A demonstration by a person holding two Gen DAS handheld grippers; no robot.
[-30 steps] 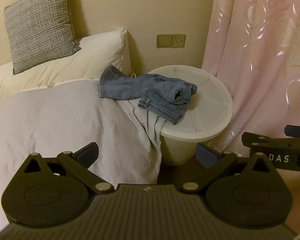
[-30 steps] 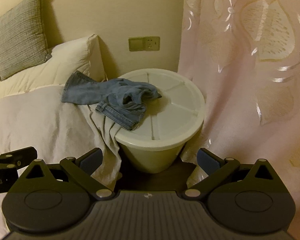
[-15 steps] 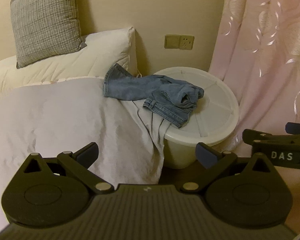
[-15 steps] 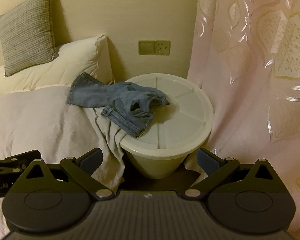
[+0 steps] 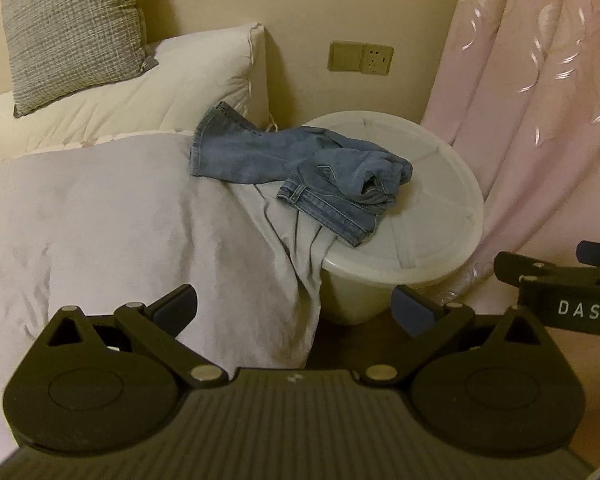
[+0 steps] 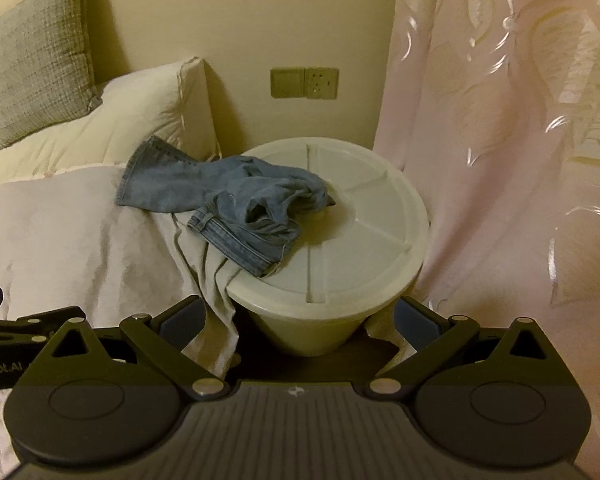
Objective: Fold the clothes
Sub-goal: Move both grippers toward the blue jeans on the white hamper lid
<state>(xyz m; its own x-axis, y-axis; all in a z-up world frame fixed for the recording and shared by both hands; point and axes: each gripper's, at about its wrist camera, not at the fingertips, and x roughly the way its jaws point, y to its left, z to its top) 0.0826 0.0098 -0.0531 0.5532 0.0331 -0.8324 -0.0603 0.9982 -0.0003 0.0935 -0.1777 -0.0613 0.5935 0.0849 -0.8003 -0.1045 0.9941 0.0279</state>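
Observation:
A crumpled pair of blue jeans (image 5: pixel 300 172) (image 6: pixel 228 200) lies half on the bed's grey duvet (image 5: pixel 120 216) (image 6: pixel 68 232) and half on the lid of a white round bin (image 5: pixel 432 208) (image 6: pixel 360 240). One leg stretches left toward the pillow. My left gripper (image 5: pixel 294 306) is open, well short of the jeans, with nothing between its fingers. My right gripper (image 6: pixel 298 316) is open too, low in front of the bin. The right gripper's side shows at the right edge of the left wrist view.
A white pillow (image 5: pixel 160 80) (image 6: pixel 112 120) and a grey checked cushion (image 5: pixel 72 28) (image 6: pixel 40 56) lean on the wall behind the bed. A pink curtain (image 5: pixel 540 100) (image 6: pixel 500 140) hangs right of the bin. A wall socket (image 5: pixel 360 58) (image 6: pixel 304 83) sits above it.
Both grippers have moved closer to the bin and jeans, which look larger now. The jeans have not moved. Both grippers stayed open.

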